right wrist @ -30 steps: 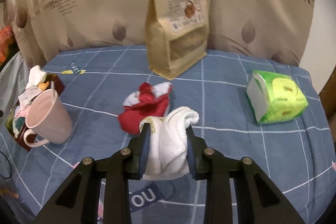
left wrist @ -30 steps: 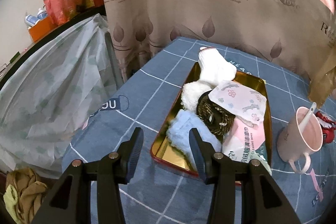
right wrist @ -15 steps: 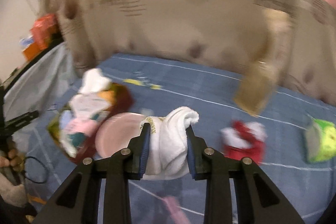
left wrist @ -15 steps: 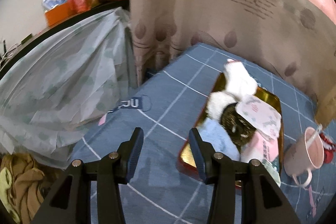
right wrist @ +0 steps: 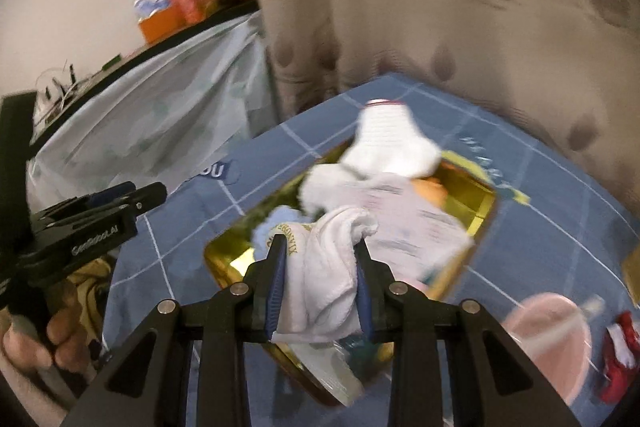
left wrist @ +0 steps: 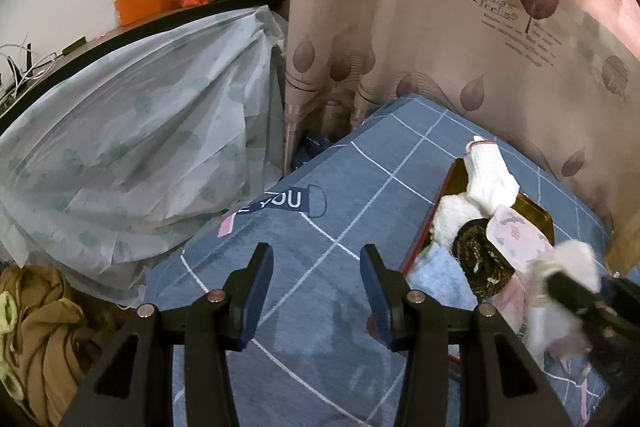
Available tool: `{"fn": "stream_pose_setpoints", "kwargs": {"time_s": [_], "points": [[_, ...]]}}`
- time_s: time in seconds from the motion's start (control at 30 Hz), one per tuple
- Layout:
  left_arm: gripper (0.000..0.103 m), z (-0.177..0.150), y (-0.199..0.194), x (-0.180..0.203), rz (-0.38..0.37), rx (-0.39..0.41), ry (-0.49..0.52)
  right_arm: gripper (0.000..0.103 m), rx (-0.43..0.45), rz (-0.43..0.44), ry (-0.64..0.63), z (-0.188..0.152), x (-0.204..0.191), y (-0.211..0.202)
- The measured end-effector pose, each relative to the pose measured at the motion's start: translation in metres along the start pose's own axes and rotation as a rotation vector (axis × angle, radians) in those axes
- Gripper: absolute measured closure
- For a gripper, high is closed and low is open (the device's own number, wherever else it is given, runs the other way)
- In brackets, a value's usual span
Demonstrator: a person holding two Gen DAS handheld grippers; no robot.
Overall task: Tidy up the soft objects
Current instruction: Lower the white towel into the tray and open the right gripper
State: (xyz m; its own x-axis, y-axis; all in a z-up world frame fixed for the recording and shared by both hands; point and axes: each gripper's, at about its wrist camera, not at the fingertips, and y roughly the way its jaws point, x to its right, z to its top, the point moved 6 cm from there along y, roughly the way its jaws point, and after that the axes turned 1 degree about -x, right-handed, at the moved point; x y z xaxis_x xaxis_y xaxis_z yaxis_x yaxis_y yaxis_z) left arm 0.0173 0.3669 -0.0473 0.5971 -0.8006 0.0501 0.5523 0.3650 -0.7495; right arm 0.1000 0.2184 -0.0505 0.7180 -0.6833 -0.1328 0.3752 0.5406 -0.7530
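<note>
My right gripper [right wrist: 320, 267] is shut on a folded white sock [right wrist: 328, 275] and holds it above the near end of the gold tin tray [right wrist: 224, 255]. In the tray lie another white sock [right wrist: 388, 139], a light blue cloth [right wrist: 280, 223] and pink tissue packs [right wrist: 420, 227]. The left wrist view shows the same tray [left wrist: 536, 211] at the right, with the right gripper [left wrist: 580, 299] and its white sock [left wrist: 568, 263] blurred over it. My left gripper [left wrist: 316, 287] stands open and empty over bare blue tablecloth, left of the tray.
A pink mug [right wrist: 548, 339] and a red sock [right wrist: 620, 359] lie right of the tray. The patterned curtain [left wrist: 440, 27] hangs behind the table. Off the table's left edge are a plastic-covered heap [left wrist: 120, 155] and brown cloth [left wrist: 40, 327].
My right gripper swung left with the white sock, from over the red sock to over the tray. My left gripper drew left, away from the tray, and rolled a little.
</note>
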Motion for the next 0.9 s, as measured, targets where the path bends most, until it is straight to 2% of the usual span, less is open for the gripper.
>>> {"fn": "stream_pose_setpoints", "kwargs": {"time_s": [0.23,0.47,0.73,0.9], "points": [[0.057,0.000,0.004,-0.007,0.003,-0.008,-0.023,0.075,-0.064,0.023,-0.035,0.007,-0.019,0.043],[0.057,-0.001,0.005,-0.009,-0.007,-0.015,-0.031,0.071,-0.116,0.019,-0.013,0.000,-0.011,0.068],[0.057,-0.002,0.007,-0.008,-0.008,-0.022,-0.029,0.040,-0.113,0.023,-0.033,0.000,-0.016,0.060],[0.057,-0.002,0.006,-0.008,-0.008,-0.022,-0.029,0.034,-0.073,0.022,-0.016,0.002,-0.010,0.027]]}}
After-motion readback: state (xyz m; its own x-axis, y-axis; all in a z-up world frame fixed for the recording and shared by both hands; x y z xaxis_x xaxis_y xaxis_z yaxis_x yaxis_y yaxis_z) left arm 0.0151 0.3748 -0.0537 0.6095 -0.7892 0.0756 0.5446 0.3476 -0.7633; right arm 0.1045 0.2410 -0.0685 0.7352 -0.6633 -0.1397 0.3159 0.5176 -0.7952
